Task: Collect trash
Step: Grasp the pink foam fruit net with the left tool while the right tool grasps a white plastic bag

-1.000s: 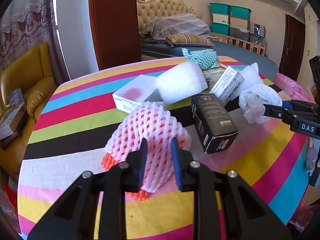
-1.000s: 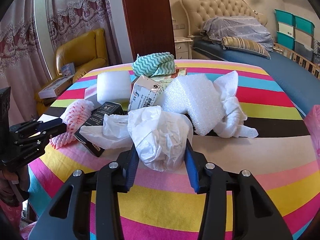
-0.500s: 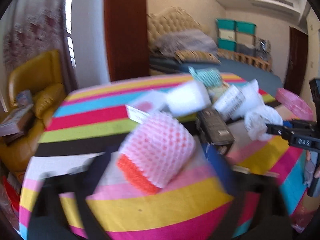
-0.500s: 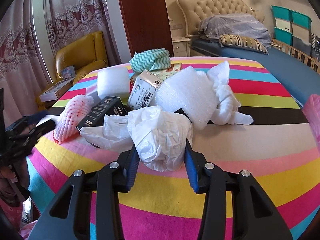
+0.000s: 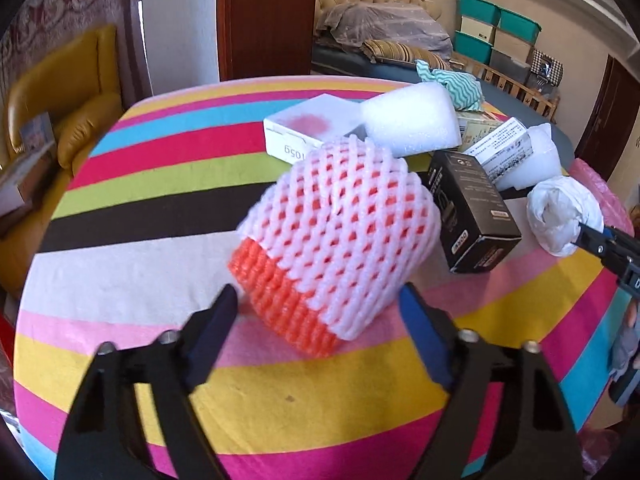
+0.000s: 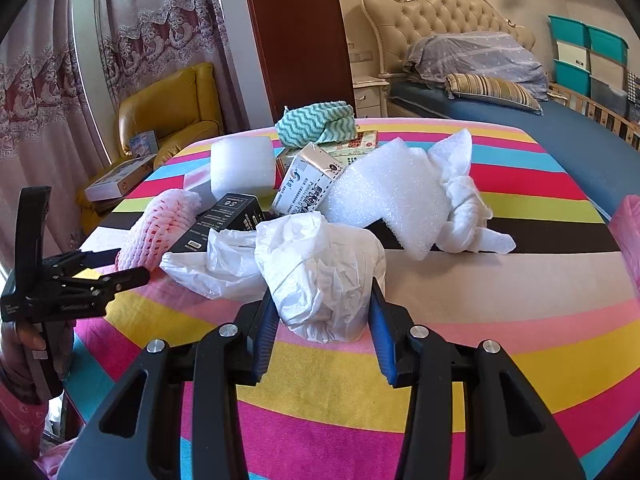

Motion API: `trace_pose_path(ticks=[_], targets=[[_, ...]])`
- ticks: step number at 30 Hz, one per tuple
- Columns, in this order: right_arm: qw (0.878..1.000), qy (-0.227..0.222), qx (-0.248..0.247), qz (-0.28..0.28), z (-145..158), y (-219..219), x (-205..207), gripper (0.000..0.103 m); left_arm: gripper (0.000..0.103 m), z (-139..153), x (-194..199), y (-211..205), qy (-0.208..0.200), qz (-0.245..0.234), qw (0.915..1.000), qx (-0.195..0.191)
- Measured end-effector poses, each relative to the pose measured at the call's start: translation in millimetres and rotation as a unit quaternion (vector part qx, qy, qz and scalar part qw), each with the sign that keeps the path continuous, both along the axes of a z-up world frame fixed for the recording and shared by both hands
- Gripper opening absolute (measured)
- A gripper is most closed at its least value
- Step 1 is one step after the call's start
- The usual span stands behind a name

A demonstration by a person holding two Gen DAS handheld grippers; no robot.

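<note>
Foam fruit net (image 5: pixel 336 240) lies between the released left gripper (image 5: pixel 316 320); right gripper (image 6: pixel 322 320) apparently clenches crumpled plastic bag (image 6: pixel 320 268).

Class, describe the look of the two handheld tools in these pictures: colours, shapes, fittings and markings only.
Both the left tool and the right tool are matte black, with two angular fingers carrying triangular cut-outs, silver round screw heads at the joints, and blue pads on the inner faces. The left tool's side shows faint lettering, too small to read. No cables show.
</note>
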State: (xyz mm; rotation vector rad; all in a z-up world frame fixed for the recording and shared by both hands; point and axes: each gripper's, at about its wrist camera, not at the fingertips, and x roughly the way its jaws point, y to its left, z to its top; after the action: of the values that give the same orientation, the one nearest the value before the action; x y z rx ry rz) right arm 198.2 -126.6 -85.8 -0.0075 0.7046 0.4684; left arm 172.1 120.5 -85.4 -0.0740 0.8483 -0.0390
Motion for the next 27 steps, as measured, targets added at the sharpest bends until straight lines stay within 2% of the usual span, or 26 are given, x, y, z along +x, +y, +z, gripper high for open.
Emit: trace_pose_path(ticks=[1, 5, 7, 11, 14, 19, 27], targets=[[1.000, 0.001, 0.000, 0.000, -0.3, -0.2, -0.4, 0.042, 0.065, 0.8, 0.9, 0.5, -0.001, 0.002, 1.0000, -0.003], [1.000, -0.001, -0.001, 0.003, 0.5, 0.9, -4.1, 0.042, 0.025, 3.5, 2.2, -1.7, -0.008, -0.012, 0.9998, -0.016], [1.000, -0.005, -0.002, 0.005, 1.7, 0.1, -6.7, 0.042, 0.018, 6.8, -1.9, -6.6, -0.022, -0.016, 0.9995, -0.017], [1.000, -0.011, -0.004, 0.006, 4.7, -5.8, -14.3, 0.042, 0.015, 16.8, -16.3, -15.3, -0.063, -0.013, 0.9979, 0.001], [1.000, -0.015, 0.001, 0.002, 7.6, -12.1, -20.0, 0.042, 0.014, 25.1, -25.1, -20.3, -0.083, -0.015, 0.9964, -0.001], [0.999, -0.031, 0.007, -0.010, 15.5, -25.4, -31.4, 0.042, 0.014, 43.5, -44.8, -43.9, -0.126, -0.043, 0.9909, 0.017], [0.997, -0.059, 0.017, -0.038, 29.4, -54.5, -49.1, 0.042, 0.015, 59.3, -55.5, -84.2, -0.155, -0.088, 0.9838, 0.021]])
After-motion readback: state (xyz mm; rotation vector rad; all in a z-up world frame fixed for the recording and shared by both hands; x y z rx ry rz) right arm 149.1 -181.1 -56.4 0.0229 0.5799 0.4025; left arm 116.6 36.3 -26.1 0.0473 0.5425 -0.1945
